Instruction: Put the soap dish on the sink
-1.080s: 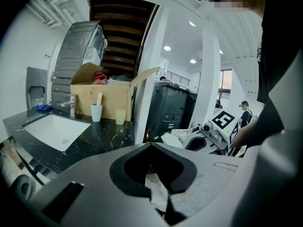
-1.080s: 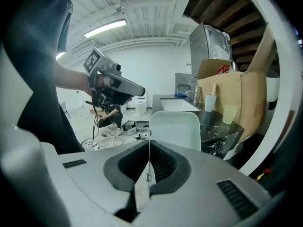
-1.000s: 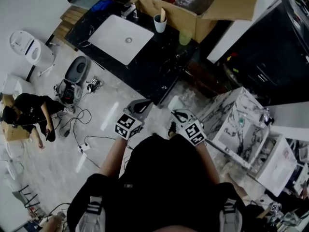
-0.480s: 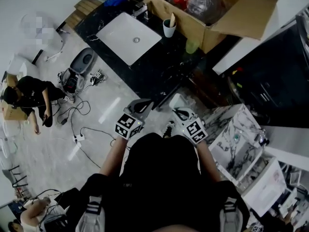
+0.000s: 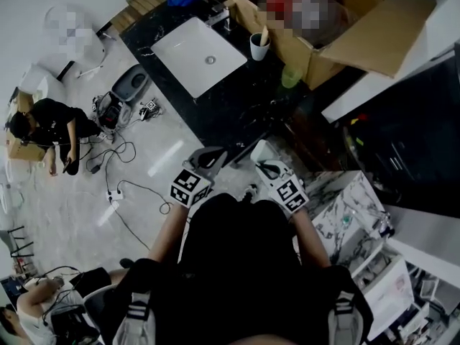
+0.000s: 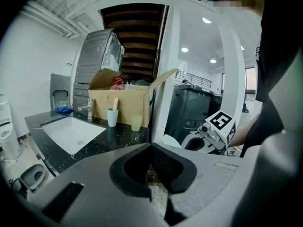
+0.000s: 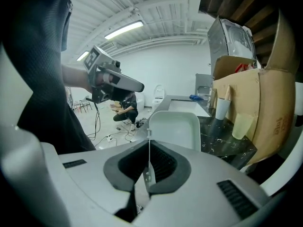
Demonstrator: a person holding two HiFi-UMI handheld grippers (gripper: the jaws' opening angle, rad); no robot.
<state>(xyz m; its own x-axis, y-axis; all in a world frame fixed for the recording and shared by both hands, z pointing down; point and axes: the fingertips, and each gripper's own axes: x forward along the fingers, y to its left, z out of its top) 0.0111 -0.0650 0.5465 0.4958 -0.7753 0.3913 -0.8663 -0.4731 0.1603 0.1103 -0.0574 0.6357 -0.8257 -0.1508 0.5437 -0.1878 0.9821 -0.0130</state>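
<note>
Pale glossy floor with cables lying about. A long black marble-look counter crosses it, with the white rectangular sink basin set into its far half. The big open brown cardboard box sits on the counter right of the sink, holding red and clear-wrapped stuff, can't tell what. The sink has nothing in it but the drain. The white shallow rectangular plastic soap dish is not at the sink yet. It is well short of it, off the counter's near end, up in the air in the right gripper. That gripper's jaws are closed down to a sliver on the dish's thin near rim, and the dish is empty. The left gripper is alongside, further from the sink than the dish, with jaws together and nothing between them. My read: the dish is light, stiff, smooth thin-walled plastic. An edge pinch carries it fine, but it can pivot or slide in the pads, so keep it level and set it down gently. The rim is the sensible grab point, since the body looks too wide for the jaws. Just right of the sink stands a white cup with a tan stick-like thing upright in it. A pale green translucent cup stands a bit further from the sink; can't tell its contents. The bare counter strip beside the sink looks like the landing spot.
</note>
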